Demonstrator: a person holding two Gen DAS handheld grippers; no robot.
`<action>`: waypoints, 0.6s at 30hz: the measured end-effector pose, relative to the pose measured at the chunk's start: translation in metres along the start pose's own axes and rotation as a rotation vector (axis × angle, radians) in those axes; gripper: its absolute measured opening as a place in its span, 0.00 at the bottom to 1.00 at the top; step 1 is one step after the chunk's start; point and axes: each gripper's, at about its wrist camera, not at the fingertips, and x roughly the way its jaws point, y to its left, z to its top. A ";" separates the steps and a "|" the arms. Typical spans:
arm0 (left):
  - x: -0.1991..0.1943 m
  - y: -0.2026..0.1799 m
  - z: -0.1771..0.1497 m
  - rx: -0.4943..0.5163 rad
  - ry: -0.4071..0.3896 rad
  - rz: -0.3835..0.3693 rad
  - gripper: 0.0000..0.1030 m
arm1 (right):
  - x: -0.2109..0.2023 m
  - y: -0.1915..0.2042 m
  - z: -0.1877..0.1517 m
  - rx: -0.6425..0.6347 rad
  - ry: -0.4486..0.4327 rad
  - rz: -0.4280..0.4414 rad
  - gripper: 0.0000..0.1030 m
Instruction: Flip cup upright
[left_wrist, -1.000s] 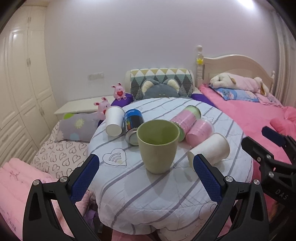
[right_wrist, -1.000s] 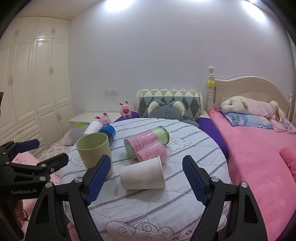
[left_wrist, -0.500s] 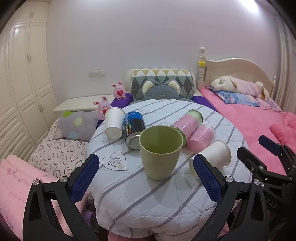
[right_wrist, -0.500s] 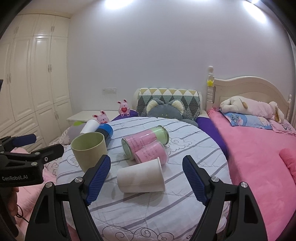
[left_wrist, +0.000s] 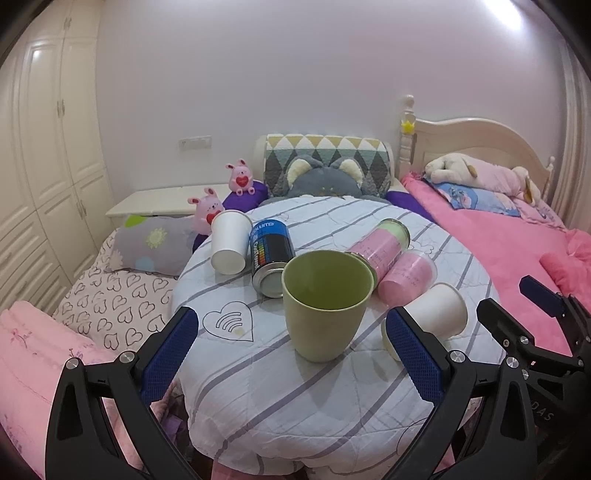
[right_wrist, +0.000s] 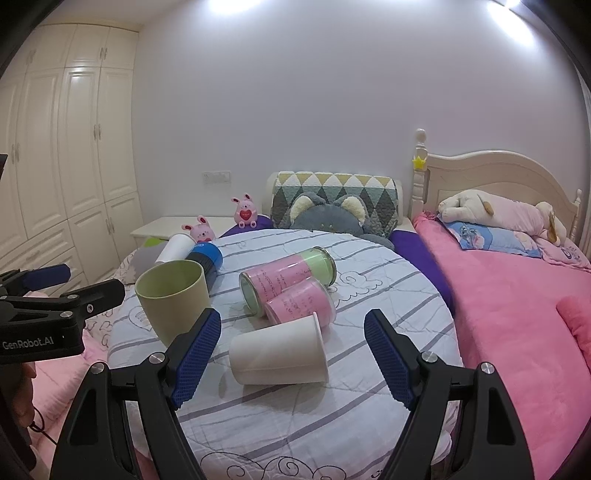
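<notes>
Lining up my right hand-held gripper (right_wrist: 291, 354) — jaws wide, empty — on the white cup (right_wrist: 279, 347) lying on its side on the desk (right_wrist: 369, 424) beside the upright green cup (right_wrist: 173, 299), I judge the next move is closing on its wall and tipping it up — left hand-held gripper (left_wrist: 291, 354) also wide.

pink jars (right_wrist: 295, 291) crowd white cup's (right_wrist: 279, 350) far side.

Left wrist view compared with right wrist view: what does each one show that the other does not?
Only the left wrist view shows the heart print on the table cover and the blue can's metal end. Only the right wrist view shows the near white cup's whole side and a scroll print. Both show the upright green cup and the two pink jars.
</notes>
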 end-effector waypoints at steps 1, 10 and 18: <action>0.001 0.000 0.000 0.003 -0.001 0.002 1.00 | 0.000 -0.001 -0.001 0.000 0.002 0.000 0.79; 0.002 0.000 -0.003 0.015 0.003 0.005 1.00 | 0.001 -0.003 -0.003 0.001 0.011 -0.005 0.79; 0.002 0.000 -0.006 0.015 0.004 0.006 1.00 | 0.001 -0.003 -0.006 -0.001 0.019 -0.008 0.79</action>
